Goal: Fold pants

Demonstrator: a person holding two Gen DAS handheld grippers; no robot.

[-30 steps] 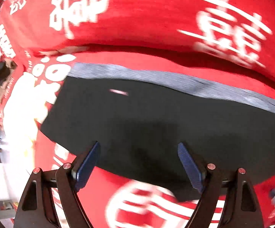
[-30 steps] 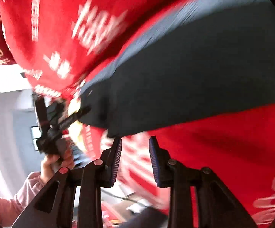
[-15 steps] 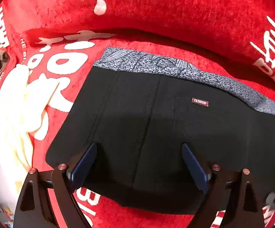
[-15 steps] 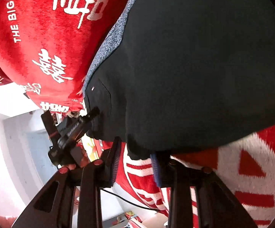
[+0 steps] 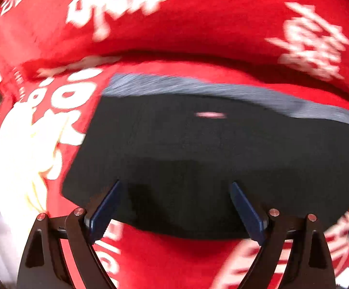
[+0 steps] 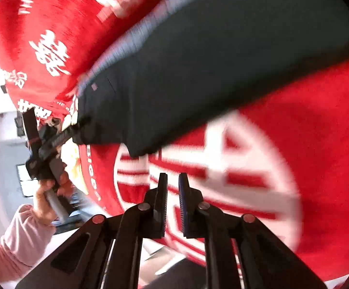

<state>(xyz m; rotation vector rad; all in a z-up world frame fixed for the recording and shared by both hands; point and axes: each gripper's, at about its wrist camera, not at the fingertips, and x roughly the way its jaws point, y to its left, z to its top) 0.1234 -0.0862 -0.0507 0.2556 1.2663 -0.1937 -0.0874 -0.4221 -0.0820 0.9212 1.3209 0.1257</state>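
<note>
The black pants (image 5: 210, 144) lie folded flat on the red blanket (image 5: 198, 24), their grey waistband (image 5: 198, 86) on the far side. My left gripper (image 5: 174, 183) hovers over their near edge, wide open, with nothing gripped. In the right wrist view the pants (image 6: 222, 60) stretch across the upper half. My right gripper (image 6: 173, 175) sits back from their near corner over the blanket's white print. Its jaws stand a narrow slit apart and are opening, with nothing between them. The left gripper (image 6: 56, 118) shows at the far left, one finger touching the pants' corner.
The red blanket (image 6: 307, 144) with white lettering covers the whole surface. A cream cloth (image 5: 17, 156) lies to the left of the pants. A hand (image 6: 46, 192) in a pink sleeve (image 6: 17, 236) holds the left gripper. The blanket's edge drops off at the lower left.
Half a second ago the pants' near edge reached into my right gripper's jaws; now the gripper has drawn back from it with narrower jaws. The left gripper shifted sideways over the pants, still open.
</note>
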